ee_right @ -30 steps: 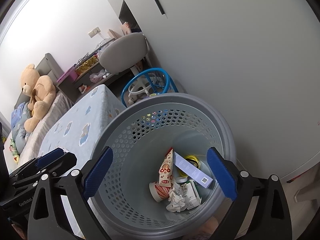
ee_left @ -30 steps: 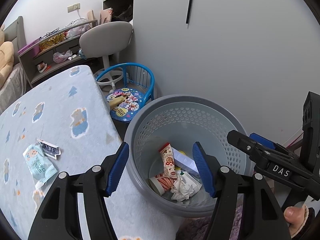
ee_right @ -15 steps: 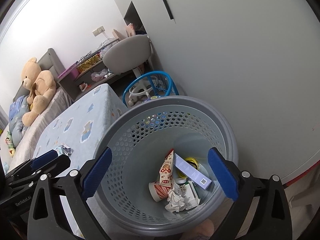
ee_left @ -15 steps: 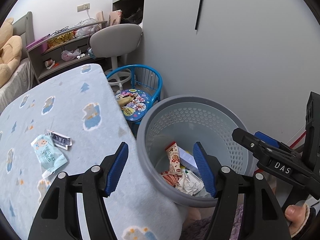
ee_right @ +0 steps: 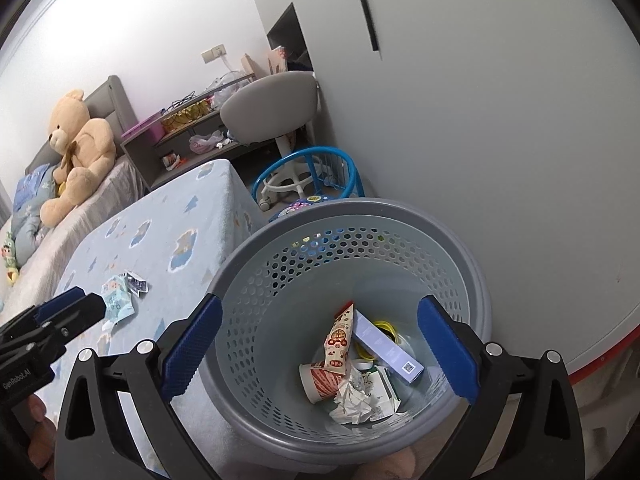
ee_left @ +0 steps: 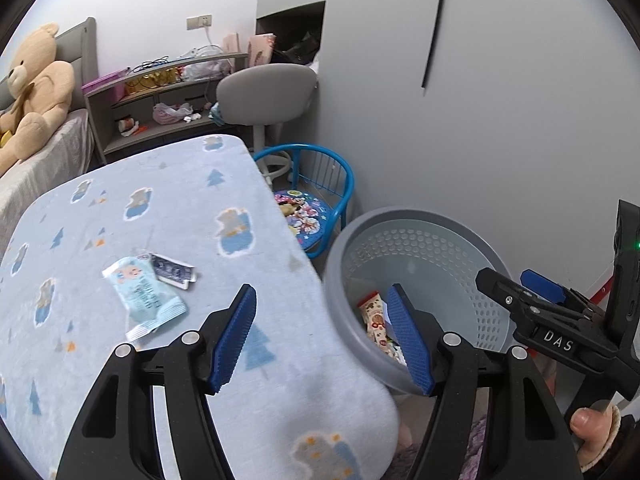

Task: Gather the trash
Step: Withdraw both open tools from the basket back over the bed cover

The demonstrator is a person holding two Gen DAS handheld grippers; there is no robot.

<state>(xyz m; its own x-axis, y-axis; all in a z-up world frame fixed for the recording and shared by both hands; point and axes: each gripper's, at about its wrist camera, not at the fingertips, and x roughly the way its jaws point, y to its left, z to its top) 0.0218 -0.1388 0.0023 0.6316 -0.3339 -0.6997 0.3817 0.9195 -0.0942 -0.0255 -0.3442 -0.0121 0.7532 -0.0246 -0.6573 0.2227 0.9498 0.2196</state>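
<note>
Grey perforated bin [ee_right: 352, 216] with cup [ee_right: 320, 380], wrappers, crumpled paper [ee_right: 352, 400]; left gripper [ee_left: 322, 340], right gripper [ee_right: 320, 348] both spread, empty.

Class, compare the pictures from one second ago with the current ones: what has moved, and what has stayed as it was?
The left hand-held gripper has swung away from the grey bin toward the blue blanket, bringing the light-blue wrapper and the small dark packet closer to its open fingers. Nothing was grasped or released. The right hand-held gripper stays open above the bin, whose trash is unmoved.
</note>
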